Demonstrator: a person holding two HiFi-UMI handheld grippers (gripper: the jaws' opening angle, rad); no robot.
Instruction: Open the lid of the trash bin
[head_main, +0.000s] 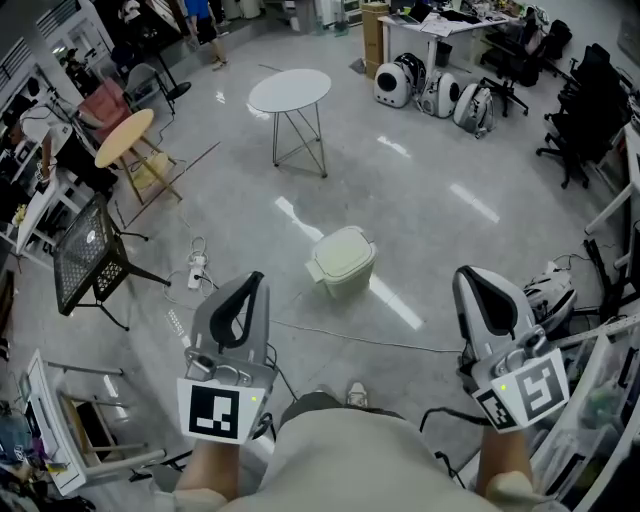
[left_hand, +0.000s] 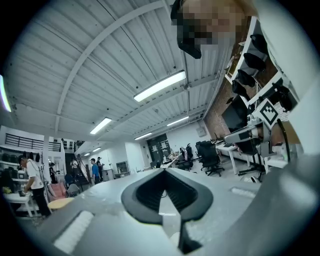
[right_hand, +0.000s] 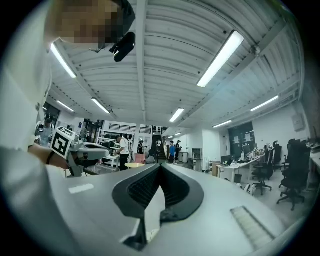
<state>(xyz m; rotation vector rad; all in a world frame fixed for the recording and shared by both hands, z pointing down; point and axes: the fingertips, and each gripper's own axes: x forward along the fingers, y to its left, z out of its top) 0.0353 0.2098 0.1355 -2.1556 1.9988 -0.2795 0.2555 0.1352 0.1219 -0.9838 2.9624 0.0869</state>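
Nothing done yet: the trash bin (head_main: 342, 265) sits with its lid (head_main: 338, 251) down. Your left hand-held gripper (head_main: 254, 282) and right hand-held gripper (head_main: 468, 277) are closed, empty and well short of it.

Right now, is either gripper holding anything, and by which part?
Nothing is held. The left gripper and the right gripper each have their jaws together with nothing between them; the trash bin stands apart on the floor.

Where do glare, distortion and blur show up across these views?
Head view: ceiling-light glare streaks the glossy floor beside the trash bin. Left gripper view: fisheye with black corners, bowed ceiling beams, and the left hand-held gripper soft up close. Right gripper view: same fisheye, tube light blown out, right hand-held gripper slightly soft.
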